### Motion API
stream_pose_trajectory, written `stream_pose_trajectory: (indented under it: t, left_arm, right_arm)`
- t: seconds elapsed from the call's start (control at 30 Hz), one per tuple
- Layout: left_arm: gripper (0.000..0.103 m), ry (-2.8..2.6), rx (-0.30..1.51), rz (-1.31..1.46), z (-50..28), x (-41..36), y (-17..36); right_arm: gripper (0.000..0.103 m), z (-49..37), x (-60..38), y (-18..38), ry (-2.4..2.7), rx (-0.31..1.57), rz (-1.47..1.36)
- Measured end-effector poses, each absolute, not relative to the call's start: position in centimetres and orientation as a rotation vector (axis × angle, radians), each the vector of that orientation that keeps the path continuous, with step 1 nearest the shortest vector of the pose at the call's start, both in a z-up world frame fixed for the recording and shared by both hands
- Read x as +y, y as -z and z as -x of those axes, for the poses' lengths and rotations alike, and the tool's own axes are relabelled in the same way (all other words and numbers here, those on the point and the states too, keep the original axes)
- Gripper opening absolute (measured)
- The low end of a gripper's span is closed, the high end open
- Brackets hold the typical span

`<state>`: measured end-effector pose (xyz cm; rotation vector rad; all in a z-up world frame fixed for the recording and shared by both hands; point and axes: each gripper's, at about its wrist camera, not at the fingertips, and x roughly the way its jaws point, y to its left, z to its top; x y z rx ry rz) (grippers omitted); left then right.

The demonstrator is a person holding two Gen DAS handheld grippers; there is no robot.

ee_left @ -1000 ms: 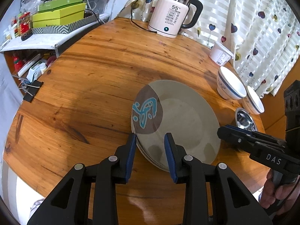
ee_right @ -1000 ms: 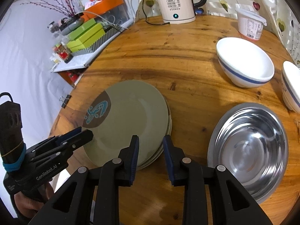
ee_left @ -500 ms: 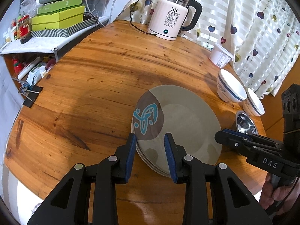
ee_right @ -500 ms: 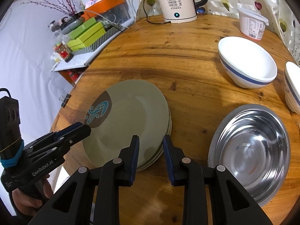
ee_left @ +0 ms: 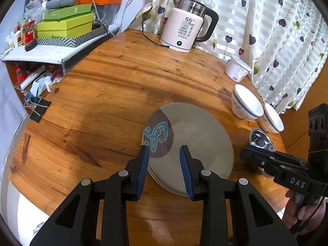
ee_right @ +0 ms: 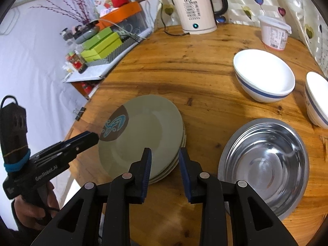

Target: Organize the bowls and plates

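Observation:
A stack of grey-green plates, the top one printed with a brown patch and a blue pattern, lies on the round wooden table. My left gripper hovers over the stack's near edge, open and holding nothing. My right gripper hangs over the stack's right rim; its jaws are opening with nothing between them. Right of the plates sit a steel bowl and two white bowls with blue bands.
A white electric kettle with its cord stands at the table's far edge, beside a white plastic tub. A shelf with green boxes adjoins the table on the left. A heart-patterned curtain hangs behind. A binder clip grips the left rim.
Both grippers hover in nearly the same spots. Plates and bowls have not moved.

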<state>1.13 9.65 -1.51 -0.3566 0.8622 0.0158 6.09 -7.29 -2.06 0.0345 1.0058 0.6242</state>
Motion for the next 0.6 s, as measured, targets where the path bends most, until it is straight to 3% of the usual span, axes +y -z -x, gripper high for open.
stream_pose_trajectory:
  t: [0.6]
  left_arm:
    - [0.032, 0.066, 0.855, 0.317, -1.2, 6.3, 0.2]
  right_arm:
    - [0.035, -3.0, -8.5, 0.3, -0.703, 0.897, 0.007]
